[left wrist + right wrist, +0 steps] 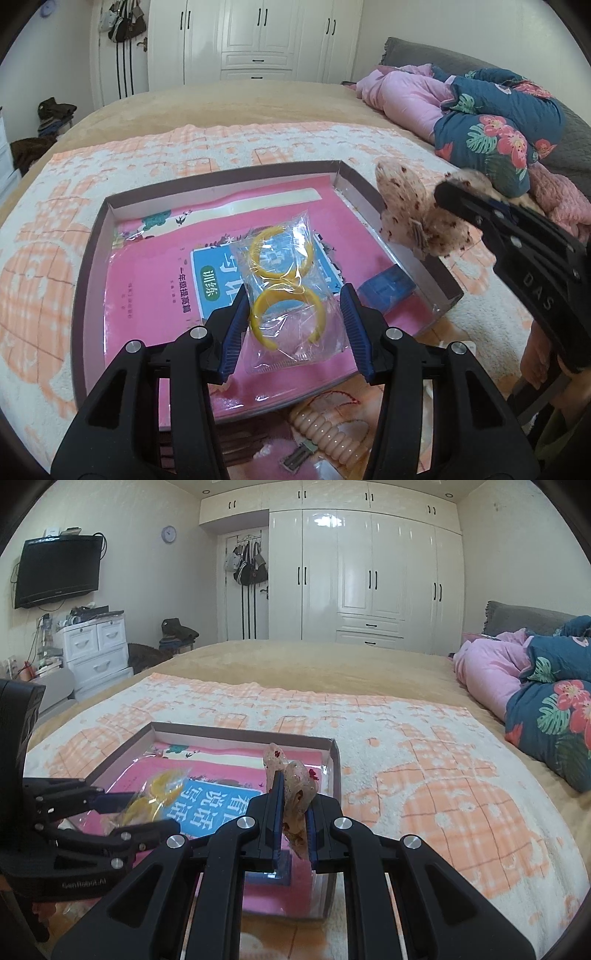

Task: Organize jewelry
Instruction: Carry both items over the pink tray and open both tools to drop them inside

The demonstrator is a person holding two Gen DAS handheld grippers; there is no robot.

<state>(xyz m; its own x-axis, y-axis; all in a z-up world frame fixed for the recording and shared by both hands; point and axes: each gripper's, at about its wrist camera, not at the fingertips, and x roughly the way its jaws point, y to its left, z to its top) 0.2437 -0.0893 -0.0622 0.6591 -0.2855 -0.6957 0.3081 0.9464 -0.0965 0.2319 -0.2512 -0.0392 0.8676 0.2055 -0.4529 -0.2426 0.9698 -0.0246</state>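
A shallow brown box [94,236] lies on the bed with a pink booklet [147,288] inside. A clear bag with two yellow bangles [284,288] rests on the booklet. My left gripper [293,314] is open, its blue pads on either side of the bag. My right gripper [293,812] is shut on a beige speckled fabric hair clip [299,786], held above the box's right side. The clip also shows in the left wrist view [410,206]. A small blue box [386,288] sits in the box's right corner.
A peach beaded bracelet [328,432] and a small metal clip [299,454] lie on the patterned towel [424,757] near the box's front edge. Folded quilts [491,122] lie at the bed's right. Wardrobes [369,576] stand behind.
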